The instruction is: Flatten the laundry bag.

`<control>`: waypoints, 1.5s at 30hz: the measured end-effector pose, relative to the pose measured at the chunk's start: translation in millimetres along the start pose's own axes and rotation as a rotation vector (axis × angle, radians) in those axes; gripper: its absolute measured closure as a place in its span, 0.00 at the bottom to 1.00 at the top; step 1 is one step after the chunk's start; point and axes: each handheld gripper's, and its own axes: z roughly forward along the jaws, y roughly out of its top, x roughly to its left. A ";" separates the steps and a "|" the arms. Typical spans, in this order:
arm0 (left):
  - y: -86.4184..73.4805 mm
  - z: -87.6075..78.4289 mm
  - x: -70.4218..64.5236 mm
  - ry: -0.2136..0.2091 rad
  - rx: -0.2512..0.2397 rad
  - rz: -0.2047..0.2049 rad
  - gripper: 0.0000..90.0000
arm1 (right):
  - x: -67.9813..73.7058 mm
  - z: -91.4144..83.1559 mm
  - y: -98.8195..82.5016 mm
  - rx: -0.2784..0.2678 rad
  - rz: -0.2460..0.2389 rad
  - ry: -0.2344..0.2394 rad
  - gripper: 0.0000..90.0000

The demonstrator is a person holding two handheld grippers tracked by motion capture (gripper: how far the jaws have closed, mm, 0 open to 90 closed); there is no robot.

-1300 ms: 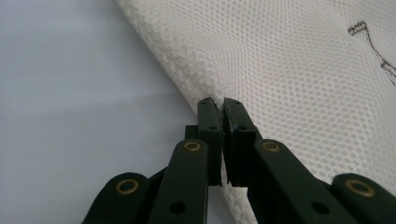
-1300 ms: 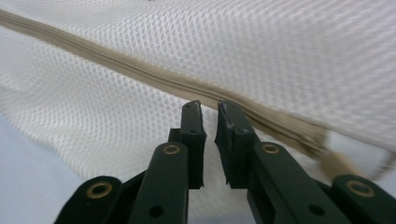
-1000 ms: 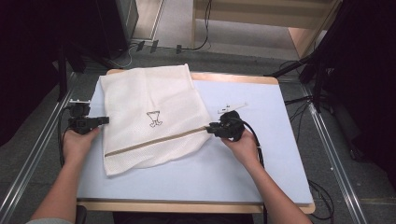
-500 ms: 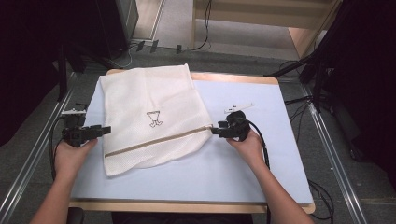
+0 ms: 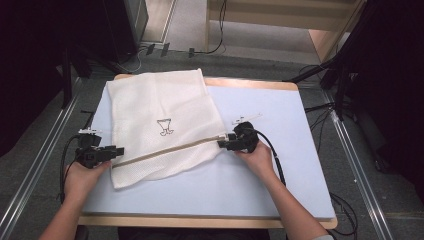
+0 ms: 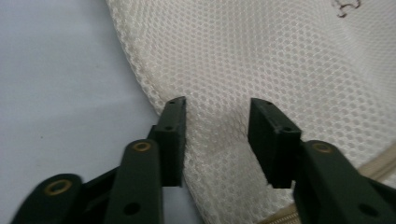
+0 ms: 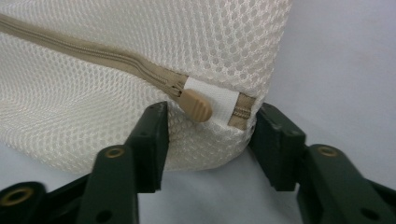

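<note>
A cream mesh laundry bag (image 5: pixel 160 125) with a small black logo lies flat on the light blue table top (image 5: pixel 280 120). A tan zip (image 5: pixel 170 150) crosses its near part. My left gripper (image 5: pixel 120 150) is at the bag's left edge. In the left gripper view its jaws (image 6: pixel 217 100) straddle the mesh (image 6: pixel 261 56) with a gap; they have just been closing. My right gripper (image 5: pixel 221 144) is at the bag's right corner. There its jaws (image 7: pixel 210 109) flank the zip's end and the tan pull tab (image 7: pixel 196 105), and have also just been closing.
The table has a wooden rim (image 5: pixel 250 82) at the far side. Metal rails (image 5: pixel 35 175) run along the floor on both sides, and cables (image 5: pixel 320 107) lie on the floor to the right. Bare blue surface (image 5: pixel 210 190) lies between the bag and the near edge.
My left hand has slid toward the near side along the bag's left edge. My right hand has sunk a little at the zip's end. The bag lies as before.
</note>
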 end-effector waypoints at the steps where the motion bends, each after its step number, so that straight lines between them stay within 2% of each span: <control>1: 0.6 0.8 -0.5 0.005 0.001 0.004 0.76 | 0.7 0.5 0.2 0.002 -0.002 0.008 0.71; 2: 1.8 1.7 0.7 0.009 0.004 0.005 0.82 | 1.6 0.9 0.6 0.006 0.001 0.014 0.76; 4: 4.8 3.2 5.8 -0.011 0.015 -0.019 0.95 | 4.3 -1.1 3.3 0.017 0.005 0.006 0.83; 6: 9.0 5.2 9.5 -0.033 0.018 -0.040 0.99 | 6.4 -4.2 6.2 0.032 0.002 -0.004 0.85; 10: 19.5 12.8 7.9 -0.035 0.009 -0.047 1.00 | 6.9 -13.8 5.9 0.037 0.008 -0.018 0.86; 14: 31.3 21.6 2.4 -0.039 0.001 -0.018 1.00 | 3.2 -24.8 0.1 0.036 0.028 -0.025 0.86; 21: 53.1 36.3 -12.0 -0.082 -0.014 0.008 1.00 | 1.1 -48.5 -17.1 0.037 0.071 -0.044 0.85; 24: 58.8 36.7 -17.0 -0.095 -0.017 0.026 1.00 | 3.4 -58.6 -26.1 0.037 0.091 -0.036 0.84; 29: 66.8 37.8 -21.2 -0.130 -0.035 0.022 1.00 | 14.2 -76.2 -41.5 0.041 0.108 -0.022 0.84; 32: 71.0 44.1 -24.4 -0.119 -0.018 0.044 1.00 | 19.7 -81.0 -50.1 0.038 0.091 -0.026 0.80; 35: 75.5 49.4 -24.4 -0.113 -0.024 0.038 1.00 | 19.7 -78.7 -53.7 0.017 0.057 -0.054 0.69; 38: 81.6 54.9 -22.8 -0.104 -0.027 0.041 0.99 | 12.9 -74.3 -54.9 -0.002 0.046 -0.068 0.55; 40: 84.8 58.3 -22.5 -0.096 -0.032 0.037 0.99 | 5.4 -71.4 -53.7 -0.017 0.062 -0.062 0.49; 42: 87.6 60.9 -21.1 -0.091 -0.037 0.030 0.99 | 1.6 -69.8 -52.3 -0.028 0.070 -0.068 0.48; 45: 88.7 60.4 -18.2 -0.093 -0.042 0.031 0.99 | -4.7 -65.5 -47.6 -0.038 0.058 -0.099 0.50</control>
